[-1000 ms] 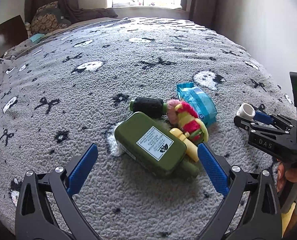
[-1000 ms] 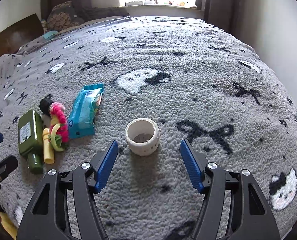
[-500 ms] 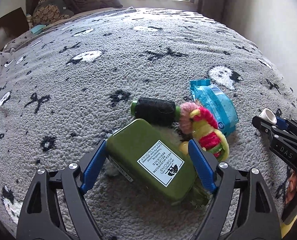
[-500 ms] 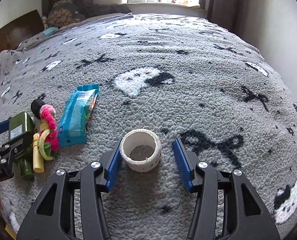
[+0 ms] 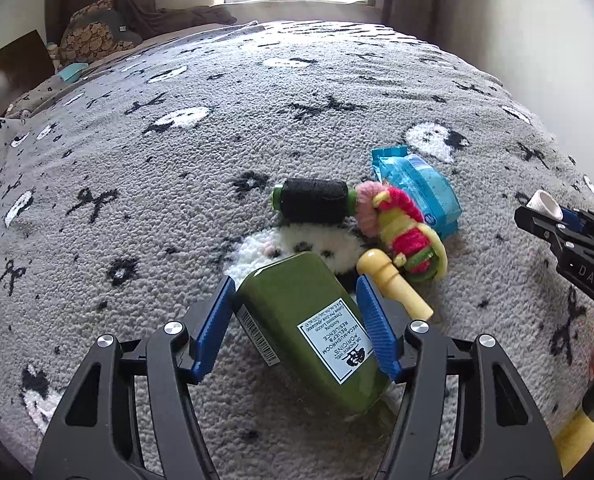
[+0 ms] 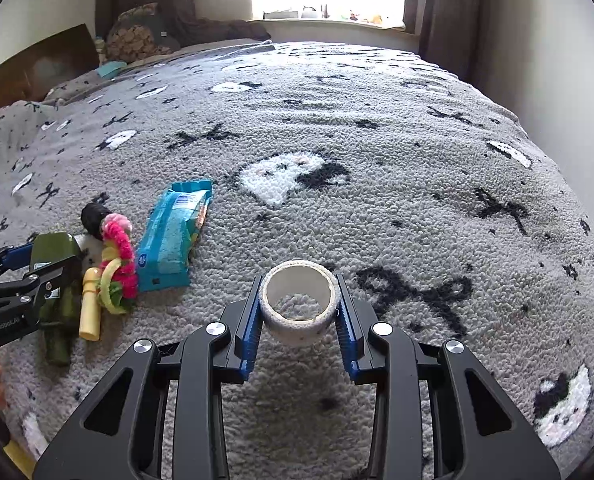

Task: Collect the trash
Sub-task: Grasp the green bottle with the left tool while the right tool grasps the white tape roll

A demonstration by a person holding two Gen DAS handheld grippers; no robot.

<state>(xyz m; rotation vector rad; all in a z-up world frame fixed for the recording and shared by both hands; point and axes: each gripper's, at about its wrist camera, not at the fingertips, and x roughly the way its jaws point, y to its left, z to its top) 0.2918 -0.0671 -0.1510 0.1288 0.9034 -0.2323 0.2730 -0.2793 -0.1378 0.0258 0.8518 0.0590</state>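
My left gripper (image 5: 295, 298) is shut on a flat green bottle (image 5: 313, 320) with a white label and holds it tilted, lifted off the grey blanket. It also shows at the left of the right wrist view (image 6: 53, 256). My right gripper (image 6: 299, 300) is shut on a white tape roll (image 6: 299, 304), held a little above the blanket. In the left wrist view the roll (image 5: 541, 204) sits at the right gripper's tips. A blue wrapper pack (image 5: 417, 192), a black thread spool (image 5: 313, 200), a pink-and-yellow fuzzy toy (image 5: 401, 236) and a cream tube (image 5: 393, 286) lie on the blanket.
The grey blanket (image 6: 377, 140) with black bows and white ghosts covers the whole bed. Pillows (image 5: 93, 36) lie at the far left by the dark headboard. A white wall (image 6: 569, 60) runs along the right side; a window sill stands at the far end.
Both grippers closed: the left on the green bottle, the right on the tape roll. Both things now sit lifted off the blanket. The bottle's removal uncovered a white ghost patch and the cream tube.
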